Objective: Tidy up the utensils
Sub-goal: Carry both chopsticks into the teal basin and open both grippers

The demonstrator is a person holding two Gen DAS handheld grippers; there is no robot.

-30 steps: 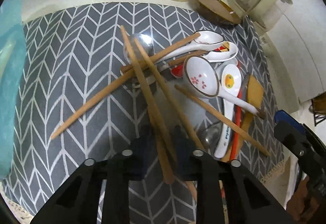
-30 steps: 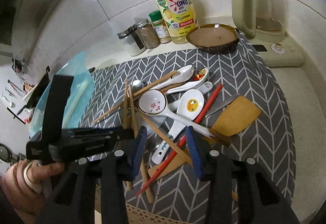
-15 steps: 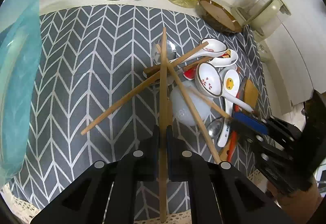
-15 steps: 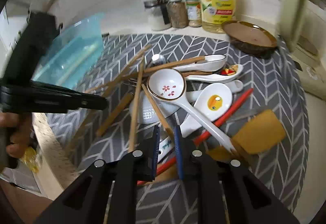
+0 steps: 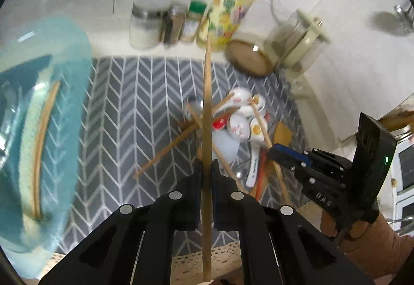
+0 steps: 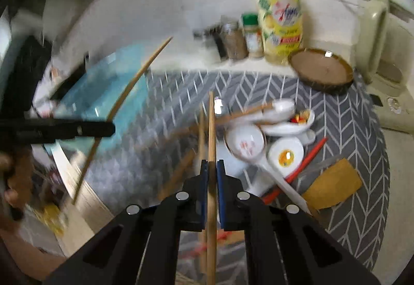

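Left gripper (image 5: 206, 168): jaws pressed onto a long wooden chopstick (image 5: 207, 103), which runs straight out between the pads, tip up over the spice jars, tail back under the gripper body. It sits clear above the mat.

Right gripper (image 6: 212, 168): jaws have just been closing, now pinching a second wooden chopstick (image 6: 211, 134) lengthwise between the blue pads (image 6: 204, 181); its tip points at the mat's middle. Another stick shows just beside it on the left, too blurred to tell whether it is gripped.

Remaining pile lies on the right half of the grey chevron cloth mat (image 5: 134, 103): loose wooden chopsticks (image 5: 165, 150), white ceramic soup spoons (image 6: 258, 140), red chopstick (image 6: 308, 158), wooden spatula (image 6: 333, 184) near the right edge.

Left half of the mat is bare. Translucent blue plastic tray (image 5: 59, 93) overhangs the mat's left edge; one wooden stick (image 5: 42, 134) lies in it.

Far edge of the counter: brown shallow bowl (image 6: 320, 70), yellow dish-soap pump bottle (image 6: 280, 21), row of spice jars (image 5: 168, 23), pale green kettle (image 6: 375, 34) at the far right corner.
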